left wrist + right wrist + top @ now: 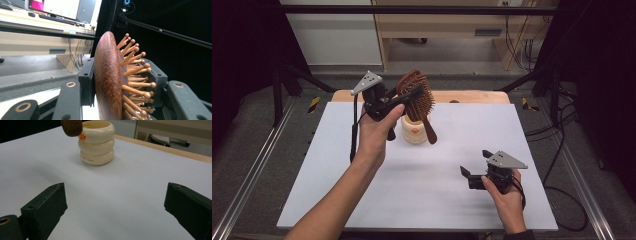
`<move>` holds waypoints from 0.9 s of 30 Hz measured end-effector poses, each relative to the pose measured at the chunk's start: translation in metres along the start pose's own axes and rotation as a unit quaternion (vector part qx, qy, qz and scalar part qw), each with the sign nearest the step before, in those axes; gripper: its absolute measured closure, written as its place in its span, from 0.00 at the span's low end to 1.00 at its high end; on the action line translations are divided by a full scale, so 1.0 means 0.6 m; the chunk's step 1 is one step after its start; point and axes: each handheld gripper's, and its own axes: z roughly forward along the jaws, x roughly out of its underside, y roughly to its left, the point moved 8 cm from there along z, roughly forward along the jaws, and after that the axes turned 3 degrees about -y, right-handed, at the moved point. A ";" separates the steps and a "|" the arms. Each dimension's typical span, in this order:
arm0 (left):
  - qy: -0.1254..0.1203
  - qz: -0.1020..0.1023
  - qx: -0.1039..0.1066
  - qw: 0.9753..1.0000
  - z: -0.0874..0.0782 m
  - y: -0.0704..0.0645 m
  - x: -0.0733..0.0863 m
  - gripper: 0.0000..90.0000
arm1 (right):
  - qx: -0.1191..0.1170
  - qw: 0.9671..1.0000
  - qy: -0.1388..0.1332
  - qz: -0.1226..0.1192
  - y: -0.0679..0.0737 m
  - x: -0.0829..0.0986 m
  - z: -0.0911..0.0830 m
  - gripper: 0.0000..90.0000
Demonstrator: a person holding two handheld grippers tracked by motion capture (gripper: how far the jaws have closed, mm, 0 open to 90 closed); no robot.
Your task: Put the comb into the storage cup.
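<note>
A brown wooden hairbrush (419, 100) with wooden pins is held in the air at the table's far middle, its handle pointing down. My left gripper (404, 97) is shut on the brush head (110, 80), one jaw on its back and one on the pins. Just below the brush stands a cream ribbed cup (414, 128) with an orange mark; the handle tip (72, 127) hangs beside the cup's rim (97, 142). My right gripper (475, 170) rests low at the front right, open and empty, aimed toward the cup.
The white table top (452, 200) has a wooden strip (472, 96) along its far edge. Beyond it stand a desk, cables and black frame bars (412, 9). Metal rails (252, 175) run along both sides of the table.
</note>
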 end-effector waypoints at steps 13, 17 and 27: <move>-0.004 0.002 -0.026 1.000 0.021 0.033 -0.013 0.57 | -0.004 1.000 -0.002 0.005 0.000 0.000 0.001 0.05; -0.006 0.001 -0.033 0.999 0.027 0.040 -0.014 0.57 | -0.006 1.000 -0.002 0.007 0.000 0.000 0.002 0.05; -0.005 0.008 -0.052 0.999 0.043 0.059 -0.020 0.57 | -0.005 1.000 0.000 0.003 -0.001 0.002 0.002 0.05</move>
